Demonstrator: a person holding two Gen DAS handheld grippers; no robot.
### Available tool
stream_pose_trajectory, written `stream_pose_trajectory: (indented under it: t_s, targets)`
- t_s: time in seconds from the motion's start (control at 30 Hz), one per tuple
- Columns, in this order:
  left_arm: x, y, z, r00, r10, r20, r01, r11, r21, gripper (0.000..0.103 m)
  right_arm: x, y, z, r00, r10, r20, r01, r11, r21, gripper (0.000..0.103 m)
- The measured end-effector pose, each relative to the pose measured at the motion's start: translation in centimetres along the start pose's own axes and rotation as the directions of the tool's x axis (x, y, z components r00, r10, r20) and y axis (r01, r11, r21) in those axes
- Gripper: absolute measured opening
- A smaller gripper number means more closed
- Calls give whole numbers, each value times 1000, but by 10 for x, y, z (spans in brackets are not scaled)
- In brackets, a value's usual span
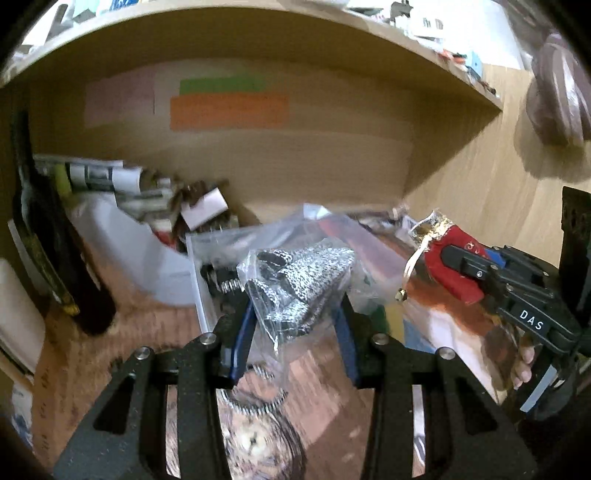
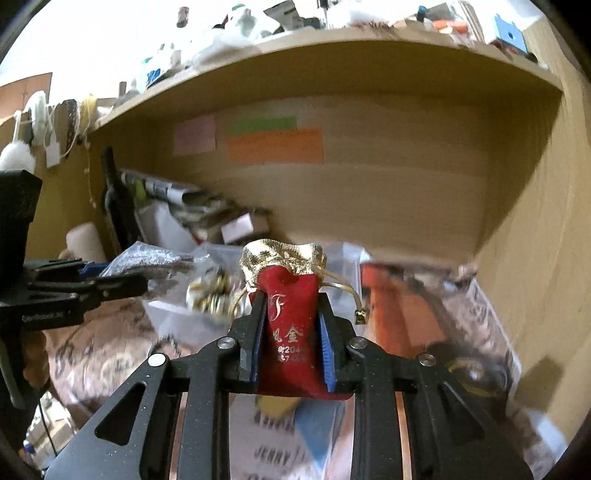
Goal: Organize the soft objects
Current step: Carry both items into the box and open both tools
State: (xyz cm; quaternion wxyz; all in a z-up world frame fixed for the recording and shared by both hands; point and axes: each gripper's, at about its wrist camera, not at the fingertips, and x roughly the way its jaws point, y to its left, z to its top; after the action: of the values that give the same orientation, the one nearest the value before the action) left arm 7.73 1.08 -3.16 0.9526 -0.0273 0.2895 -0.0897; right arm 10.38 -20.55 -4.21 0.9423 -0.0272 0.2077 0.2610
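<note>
Left wrist view: the left tool (image 1: 299,314) has its two blue-padded fingers (image 1: 242,343) closed part-way onto a crinkled clear plastic bag (image 1: 295,295) that holds a knitted black-and-white speckled fabric (image 1: 306,280), rolled into soft tubes. The bag is lifted above the worktop (image 1: 92,369), which is covered with a brown printed sheet. To the right, the right tool (image 1: 454,266) shows side-on, matte black, clamped on a red velvet pouch (image 1: 450,273) with a gold crinkled mouth and a pale drawstring ending in a small brass bead (image 1: 400,294).

Seen from the right wrist, the right tool (image 2: 291,347) grips the red velvet pouch (image 2: 288,332) across its middle, blue ribbed pads (image 2: 327,354) pressed against both sides; the pouch stands upright, gold lettering on its face, shiny gold foil collar (image 2: 282,254) gathered at the top. The left tool (image 2: 122,284) enters from the left edge with the plastic bag (image 2: 147,258) at its tip.

Beyond both tools, toward the back edge of the worktop, lie a clear rigid box (image 1: 199,266), a white plastic bag (image 1: 125,240) and rolled printed papers (image 1: 99,175). A dark glossy bottle (image 1: 55,243) leans at the left. The wooden back panel (image 1: 314,155) carries pink, green and orange paper notes (image 1: 229,110), under a curved wooden shelf (image 1: 258,33) crowded with small items
</note>
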Motion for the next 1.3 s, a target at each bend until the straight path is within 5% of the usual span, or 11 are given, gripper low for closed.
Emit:
stream_pose_trajectory:
  t_s: [0.33,0.73,1.07,1.3]
  targets:
    - [47,8,28,999,40,-32,-40,999,-5,41,53,-11,23,1000,-8,-29,8,1000,5,23]
    - [94,18,19,990,30,-141,-32,999,-6,43,117,-23,6,974,-5,-228,10,1000,20,26]
    - [68,24,21,995,38,-89,-39,999,-16,68,110,-18,2,966,-59,-253,49,998,-46,68]
    - [37,32,15,997,66,-50,-67,998,-18,92,73,-12,8,982,-63,-177,53,997,-61,76]
